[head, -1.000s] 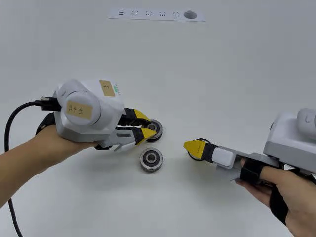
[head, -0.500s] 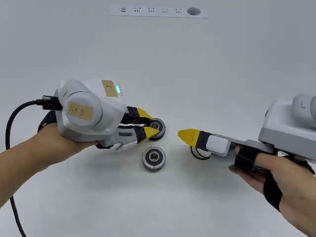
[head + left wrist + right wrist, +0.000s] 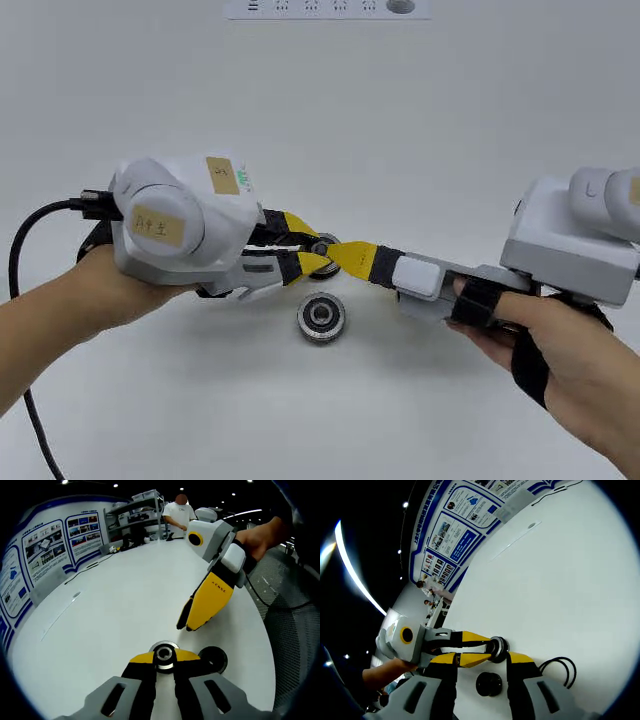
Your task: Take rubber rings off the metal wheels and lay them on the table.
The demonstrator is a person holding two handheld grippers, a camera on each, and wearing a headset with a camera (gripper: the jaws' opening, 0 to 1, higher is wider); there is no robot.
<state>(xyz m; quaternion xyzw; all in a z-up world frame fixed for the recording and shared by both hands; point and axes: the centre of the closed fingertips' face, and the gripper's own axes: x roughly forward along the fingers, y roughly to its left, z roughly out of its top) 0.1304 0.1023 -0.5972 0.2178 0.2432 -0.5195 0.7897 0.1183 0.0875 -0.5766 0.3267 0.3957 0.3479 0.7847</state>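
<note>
The broad white table (image 3: 450,130) carries everything near its middle, well in from its edges. The left gripper (image 3: 303,245), a white body with yellow-tipped black jaws, has its tips pressed onto a small round metal wheel (image 3: 320,241) and pinches it just above the tabletop. The right gripper (image 3: 338,257) meets it from the opposite side; in the right gripper view its yellow tips stand spread apart to either side of that wheel. A second metal wheel with a dark band round its rim (image 3: 320,316) lies flat a little closer to the table's near edge. Thin black rubber rings (image 3: 560,660) lie loose on the table just beside the right gripper. The wheels look hard, dense and smooth, so they likely need a firm clamp to stop them slipping. The rings look light, soft and stretchy, and are probably best hooked at the rim with one tip and rolled off, not squeezed. Whether the held wheel carries a ring is hard to tell.
</note>
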